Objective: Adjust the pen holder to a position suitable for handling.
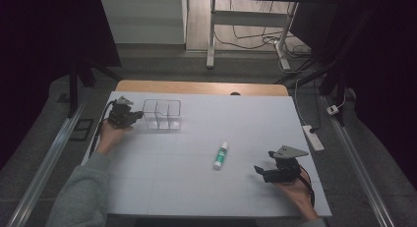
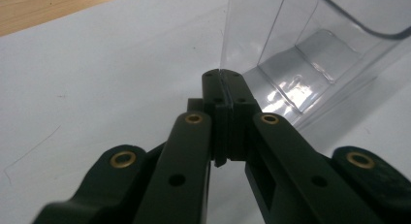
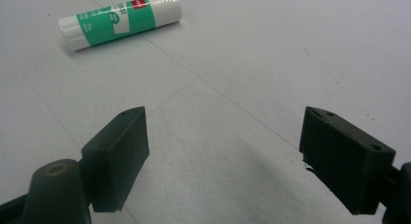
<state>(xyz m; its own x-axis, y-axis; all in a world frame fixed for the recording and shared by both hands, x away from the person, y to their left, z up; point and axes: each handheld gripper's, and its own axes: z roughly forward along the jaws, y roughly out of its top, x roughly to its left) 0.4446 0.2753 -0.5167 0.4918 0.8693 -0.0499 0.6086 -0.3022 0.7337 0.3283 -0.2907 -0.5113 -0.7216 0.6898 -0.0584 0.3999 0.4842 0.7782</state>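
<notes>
My left gripper (image 2: 224, 83) has its jaws pressed together on the near wall of the clear plastic organizer (image 1: 162, 114), at the table's (image 1: 196, 197) far left. Its compartments hold nothing. My right gripper (image 3: 225, 156) hovers with jaws spread wide, gripping nothing. The green-and-white glue stick (image 3: 120, 19) lies on its side mid-table, near my right gripper, well apart from the organizer.

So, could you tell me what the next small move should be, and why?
Probably ease the right gripper forward to straddle the glue stick: its jaws are open and empty, the stick lies loose on the table just ahead, and the left gripper is shut beside the clear box.
</notes>
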